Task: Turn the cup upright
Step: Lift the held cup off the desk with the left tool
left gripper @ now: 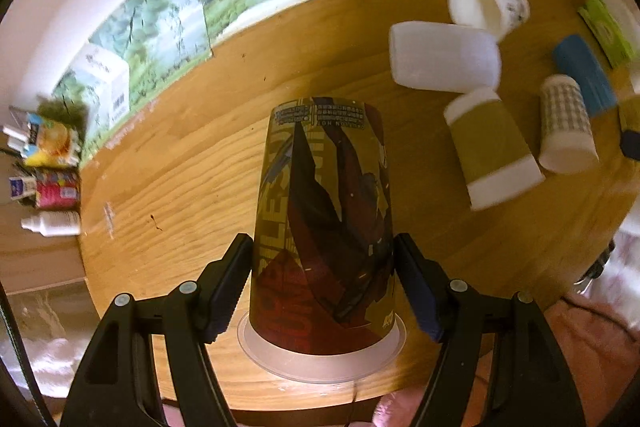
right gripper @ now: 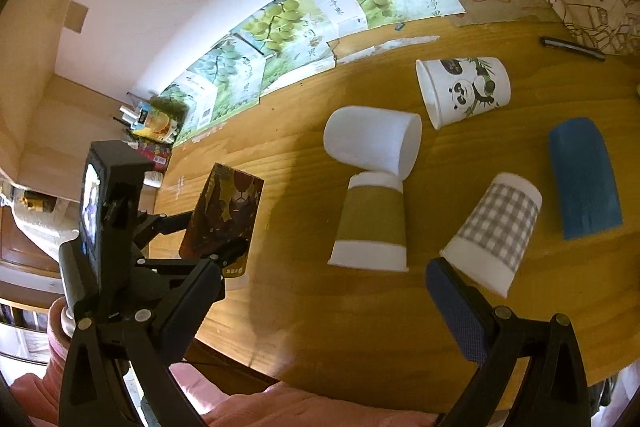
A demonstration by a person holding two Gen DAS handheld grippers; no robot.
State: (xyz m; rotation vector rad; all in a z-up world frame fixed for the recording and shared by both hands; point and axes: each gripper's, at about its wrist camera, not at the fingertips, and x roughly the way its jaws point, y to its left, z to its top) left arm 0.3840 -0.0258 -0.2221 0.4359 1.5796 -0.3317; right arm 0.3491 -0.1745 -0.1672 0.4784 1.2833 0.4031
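Surveying from the table (right gripper: 320, 327) down, we judge the task barely begun. The wooden table carries six cups, and none of them stands mouth-up yet.

We take the printed cup (left gripper: 324, 227) as our landmark. It stands inverted near the table's front edge, rim down on a clear lid or disc. To its right lie a white cup (right gripper: 372, 139) on its side and a blue cup (right gripper: 584, 179), also on its side. Right of it too, a green cup (right gripper: 372, 223) and a checked cup (right gripper: 492, 227) sit rim-down or nearly so, and farther back a panda cup (right gripper: 460, 91) lies tipped over.

Our left gripper (left gripper: 324, 287) brackets the printed cup low on its wall, pads at either side; they look in contact or nearly so, but we cannot tell whether the squeeze is firm. Our right gripper (right gripper: 320, 311) hovers spread wide, holding nothing, with the checked cup just past its right finger.

So we judge the grasp underway, with lifting, turning over and setting down left to do.
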